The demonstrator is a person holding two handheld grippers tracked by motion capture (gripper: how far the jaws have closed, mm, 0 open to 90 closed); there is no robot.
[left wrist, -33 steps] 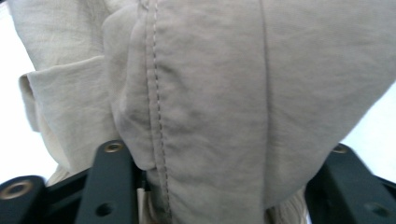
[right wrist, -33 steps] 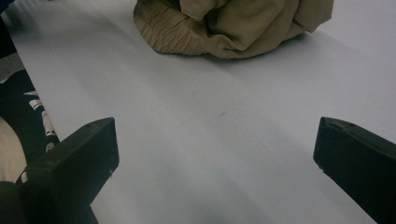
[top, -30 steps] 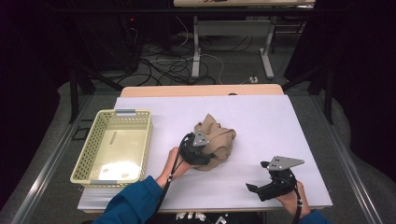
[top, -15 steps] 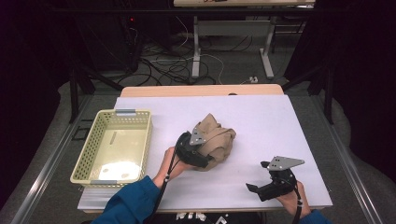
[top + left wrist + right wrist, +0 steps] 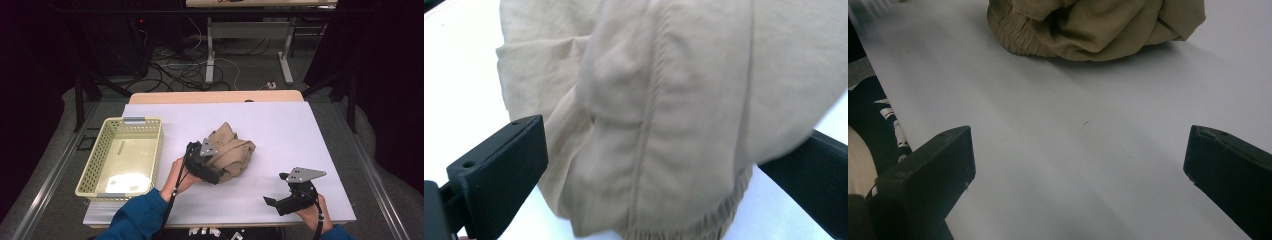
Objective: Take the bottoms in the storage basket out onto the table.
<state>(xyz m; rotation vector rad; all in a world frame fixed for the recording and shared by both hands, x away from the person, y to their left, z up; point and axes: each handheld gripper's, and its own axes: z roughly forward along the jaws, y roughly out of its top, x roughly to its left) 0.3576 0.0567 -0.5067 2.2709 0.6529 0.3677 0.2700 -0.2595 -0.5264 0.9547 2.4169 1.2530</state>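
Left gripper (image 5: 216,176): pressed against the near-left flank of the tan garment (image 5: 231,156) in the high view. Its jaws have just been opening and now stand wide apart, with cloth bulging between them.
Grip: in the left gripper view the gripper (image 5: 644,190) shows one jaw clear of the garment (image 5: 664,100) with bare table between; the far jaw's tip lies under the edge of a fold, and I cannot tell if it touches. Nothing is clamped.
Change since a second ago: the left hand (image 5: 176,176) has barely shifted; the bundle sits on the same spot, its heap much the same shape.
Right gripper (image 5: 280,201): parked near the front right corner of the table (image 5: 310,130), in the same place as a second ago, held in the right hand (image 5: 311,214).
Right jaws: spread wide in the right gripper view, the gripper (image 5: 1078,175) holding nothing, white tabletop between the jaws and the garment (image 5: 1098,25) well ahead.
Garment: a crumpled tan piece with an elastic gathered hem, heaped at the middle of the white table, just right of the basket.
Basket (image 5: 150,150): pale yellow plastic with perforated walls, standing at the table's left edge. Nothing lies inside; its floor shows a bright reflection.
Sleeve (image 5: 135,220): blue, on the left forearm at the bottom of the high view.
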